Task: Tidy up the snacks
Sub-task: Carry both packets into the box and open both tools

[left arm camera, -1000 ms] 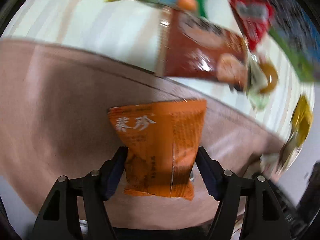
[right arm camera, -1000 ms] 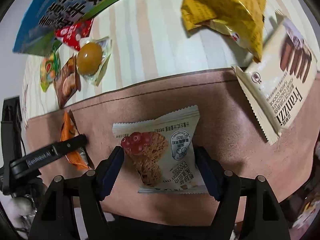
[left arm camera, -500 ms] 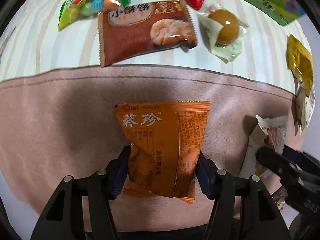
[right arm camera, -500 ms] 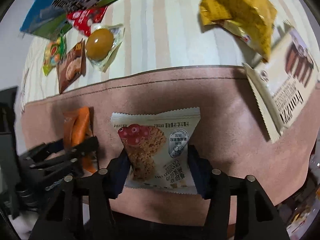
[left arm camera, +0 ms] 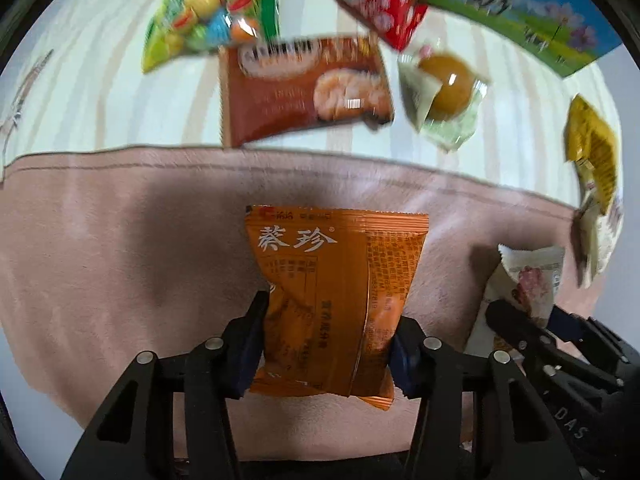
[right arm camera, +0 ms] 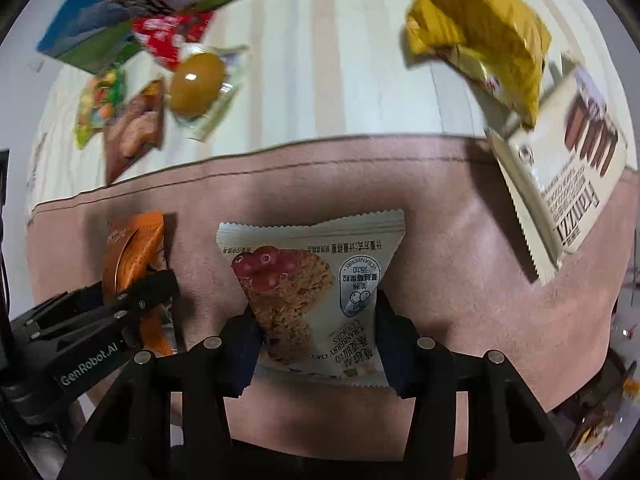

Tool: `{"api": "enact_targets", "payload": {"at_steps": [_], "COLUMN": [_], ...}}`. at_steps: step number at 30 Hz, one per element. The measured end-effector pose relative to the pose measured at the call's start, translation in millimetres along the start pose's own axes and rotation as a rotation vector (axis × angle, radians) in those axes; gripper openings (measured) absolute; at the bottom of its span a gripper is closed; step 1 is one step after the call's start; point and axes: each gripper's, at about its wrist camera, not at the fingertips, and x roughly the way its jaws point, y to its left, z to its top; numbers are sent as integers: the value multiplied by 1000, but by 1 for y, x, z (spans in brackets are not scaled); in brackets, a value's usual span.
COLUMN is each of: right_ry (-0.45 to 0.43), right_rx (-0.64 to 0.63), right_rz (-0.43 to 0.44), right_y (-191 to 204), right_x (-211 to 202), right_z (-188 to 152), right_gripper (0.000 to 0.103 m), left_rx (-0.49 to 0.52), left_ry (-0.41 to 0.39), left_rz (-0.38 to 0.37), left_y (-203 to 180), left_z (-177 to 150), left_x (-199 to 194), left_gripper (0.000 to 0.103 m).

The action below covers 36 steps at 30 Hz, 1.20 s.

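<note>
My left gripper (left arm camera: pixel 326 344) is shut on an orange snack packet (left arm camera: pixel 332 280) and holds it over the pink mat (left arm camera: pixel 120 248). My right gripper (right arm camera: pixel 316 344) is shut on a white cranberry oat cookie packet (right arm camera: pixel 308 280) over the same mat (right arm camera: pixel 460 260). In the left wrist view the cookie packet (left arm camera: pixel 528 284) and right gripper show at the right. In the right wrist view the orange packet (right arm camera: pixel 134 248) and left gripper show at the left.
Beyond the mat on the striped cloth lie a brown pastry packet (left arm camera: pixel 304 88), a candy bag (left arm camera: pixel 208 16), a red packet (left arm camera: pixel 380 0), a wrapped egg (left arm camera: pixel 444 84), a yellow packet (right arm camera: pixel 480 40) and a blue-green box (right arm camera: pixel 132 4). A Franzzi wafer pack (right arm camera: pixel 560 184) overlaps the mat's right edge.
Both grippers keep hold of their packets and have moved slightly closer to the mat. The two held packets now sit side by side, closer together than a second ago.
</note>
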Motion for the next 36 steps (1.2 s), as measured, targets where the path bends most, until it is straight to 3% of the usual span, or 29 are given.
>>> {"api": "enact_targets", "payload": {"at_steps": [4,8,11,16,20,22,25,29,36], "right_ry": [-43,-128,-192,-275,-277,-247,-204,-143,-66], "right_rx": [4,-13,-31,-70,-65,-58,-41,-37,-53], "right_rz": [74,174,252,267,253,236,225,192,212], "right_y": [4,11,28,73,87,97,93,96,105], "right_x": [-34,-94,-141,-169,-161,-141,-133,-94,-59], "right_z": [16,44,82,152,208,237,243,265,279], "right_gripper": [53,53,53,53,53,53,53,53,54], "left_rx": [-15,-13,-5,33,21,-19,-66,-61,-21], "left_ry": [-61,-163,-230,-285,-209,-131,-42,24,88], "left_rz": [-58,-127,-173,-171,-145,-154,-130,-85,-27], "left_y": [2,-2,-6,-12,-3,8,19,21,17], "left_z": [14,43,80,152,212,239,266,278,284], "left_x": [-45,-107,-154,-198,-186,-162,-135,-108,-75], "left_gripper": [50,50,50,50,50,50,50,50,50]}}
